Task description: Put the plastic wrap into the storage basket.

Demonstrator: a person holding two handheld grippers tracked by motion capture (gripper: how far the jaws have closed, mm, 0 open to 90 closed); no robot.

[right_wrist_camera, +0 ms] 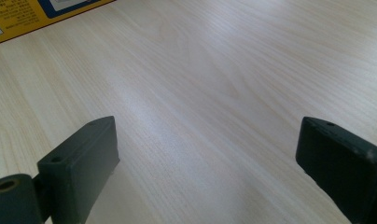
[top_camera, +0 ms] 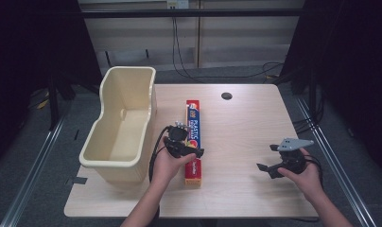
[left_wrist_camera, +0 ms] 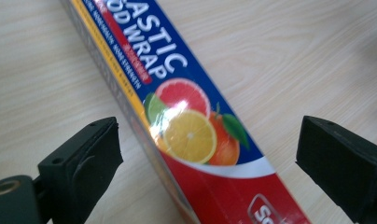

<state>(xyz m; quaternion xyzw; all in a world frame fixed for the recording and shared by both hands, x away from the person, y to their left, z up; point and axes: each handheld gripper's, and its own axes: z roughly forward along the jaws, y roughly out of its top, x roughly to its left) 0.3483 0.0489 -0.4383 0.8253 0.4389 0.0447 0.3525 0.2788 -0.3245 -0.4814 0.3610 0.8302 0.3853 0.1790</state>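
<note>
The wrap box (top_camera: 193, 142) lay flat on the worktop (top_camera: 246, 123), lengthwise front to back, just right of the cream bin (top_camera: 120, 125). The left tool (top_camera: 183, 147) hovered over the box's near half, released, its jaws standing wide to either side of the box (left_wrist_camera: 196, 140) without touching it. The right tool (top_camera: 274, 161) was held well apart to the right, above bare worktop (right_wrist_camera: 214, 93), also released, with nothing between its jaws. A yellow edge of the box (right_wrist_camera: 32, 18) showed at the top left of the right gripper view.
</note>
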